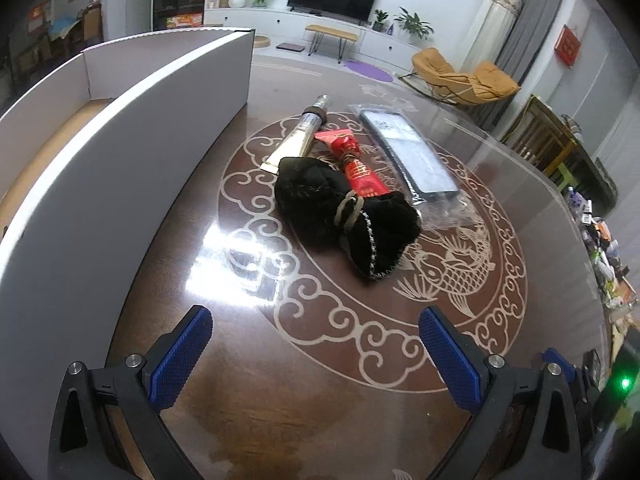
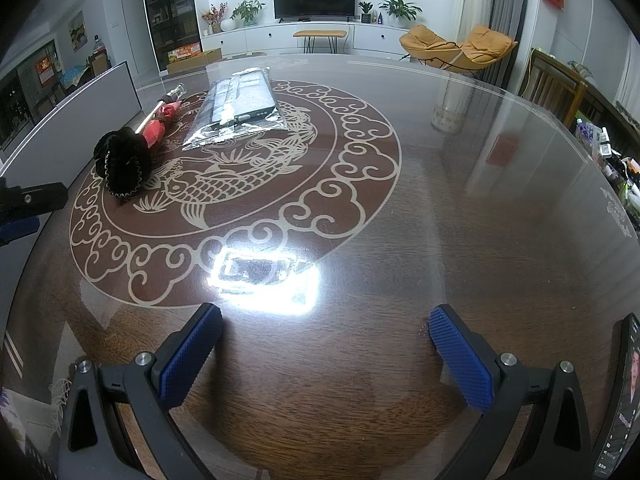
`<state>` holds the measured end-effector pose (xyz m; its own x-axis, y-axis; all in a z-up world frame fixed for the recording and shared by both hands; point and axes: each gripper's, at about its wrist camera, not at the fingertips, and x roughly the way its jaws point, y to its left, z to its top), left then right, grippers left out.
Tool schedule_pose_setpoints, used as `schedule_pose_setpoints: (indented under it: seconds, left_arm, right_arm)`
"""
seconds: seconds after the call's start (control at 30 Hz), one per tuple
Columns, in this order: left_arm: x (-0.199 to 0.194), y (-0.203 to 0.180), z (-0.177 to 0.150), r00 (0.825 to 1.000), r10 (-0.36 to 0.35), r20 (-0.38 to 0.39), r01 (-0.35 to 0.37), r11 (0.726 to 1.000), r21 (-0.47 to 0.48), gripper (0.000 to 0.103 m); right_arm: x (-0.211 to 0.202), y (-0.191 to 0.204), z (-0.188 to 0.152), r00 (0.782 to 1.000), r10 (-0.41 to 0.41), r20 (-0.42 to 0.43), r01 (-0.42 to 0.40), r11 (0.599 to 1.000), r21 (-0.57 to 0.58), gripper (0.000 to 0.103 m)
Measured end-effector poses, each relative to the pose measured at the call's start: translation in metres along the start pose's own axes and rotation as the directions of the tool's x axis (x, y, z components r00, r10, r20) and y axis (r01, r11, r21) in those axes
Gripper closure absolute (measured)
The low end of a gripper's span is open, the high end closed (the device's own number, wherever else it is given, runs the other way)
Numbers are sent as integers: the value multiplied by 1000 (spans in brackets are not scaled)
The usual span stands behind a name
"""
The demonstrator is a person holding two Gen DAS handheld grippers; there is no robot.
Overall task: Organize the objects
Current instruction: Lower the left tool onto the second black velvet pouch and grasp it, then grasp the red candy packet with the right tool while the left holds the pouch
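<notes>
You are holding both the left gripper (image 1: 316, 332) and right gripper (image 2: 325, 330) wide and empty; the black pouch (image 1: 344, 216) looks soft and light, so pinch its tied neck.

L wrist view: left gripper (image 1: 316, 326) over round wooden table (image 1: 312, 408), jaws wide apart, nothing between; blue ribbed pads (image 1: 180, 356). White cardboard box (image 1: 120, 168) along L side, open top, inside mostly hidden. Centre of table, on the pale carp/cloud inlay: black velvet pouch (image 1: 344, 216) w/ beige cord, lying partly on red tube (image 1: 356, 164). Gold-and-clear tube (image 1: 300, 134) just beside red one, tails touching pouch. Clear bag w/ dark flat item (image 1: 416, 156) to R of red tube. Ceiling light glare on tabletop near box. Green LED at lower R edge.
</notes>
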<state>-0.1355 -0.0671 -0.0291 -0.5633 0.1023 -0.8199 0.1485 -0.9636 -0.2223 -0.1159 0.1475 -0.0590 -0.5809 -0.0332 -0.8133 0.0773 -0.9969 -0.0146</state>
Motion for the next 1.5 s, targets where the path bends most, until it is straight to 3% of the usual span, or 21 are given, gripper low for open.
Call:
schedule_pose_setpoints:
  seconds: [0.2,0.33,0.43,0.53,0.57,0.6,0.63,0.67,0.73,0.8,0.93,1.07,1.17,1.23,1.37,1.5]
  left_arm:
    - [0,-10,15,996,-91,12,90,996,9,0]
    - [14,-14,46,998,-32,46,34,998,-53,0]
    - [45,-15,69,999,20,26,-17,994,-109,0]
    - [64,-15,74,996,90,3,-90,992,-86,1]
    - [66,-12,71,996,90,16,-88,993,-74,8]
    - [65,-10,69,996,80,27,-79,995,-62,27]
    - [65,-7,66,996,81,32,-80,996,-42,38]
    - [63,-4,63,996,82,45,-81,996,-20,42]
    - [57,2,58,994,86,71,-87,996,15,60]
    - [51,5,51,995,74,66,-77,996,48,68]
    - [30,12,21,1000,20,24,-22,995,96,69]
    - [3,15,-18,1000,-22,-20,25,979,201,68]
    - [-5,13,-30,999,-21,-25,26,966,258,53]
    - [-6,10,-33,1000,-7,-9,9,963,270,25]
    - [12,12,-30,999,27,-43,-15,967,256,19]
    - [15,4,-31,997,73,-16,-65,947,313,8]
  right_arm:
    - [0,0,0,1000,0,0,0,1000,0,0]
    - [0,0,0,1000,0,0,0,1000,0,0]
    - [0,0,0,1000,0,0,0,1000,0,0]
    - [0,0,0,1000,0,0,0,1000,0,0]
    - [0,0,0,1000,0,0,0,1000,0,0]
    - [0,0,0,1000,0,0,0,1000,0,0]
    - [0,0,0,1000,0,0,0,1000,0,0]
    - [0,0,0,1000,0,0,0,1000,0,0]
    - [0,0,0,1000,0,0,0,1000,0,0]
    - [0,0,0,1000,0,0,0,1000,0,0]
    - [0,0,0,1000,0,0,0,1000,0,0]
    - [0,0,0,1000,0,0,0,1000,0,0]
    - [0,0,0,1000,0,0,0,1000,0,0]
    - [0,0,0,1000,0,0,0,1000,0,0]
    - [0,0,0,1000,0,0,0,1000,0,0]
    - [0,0,0,1000,0,1,0,1000,0,0]
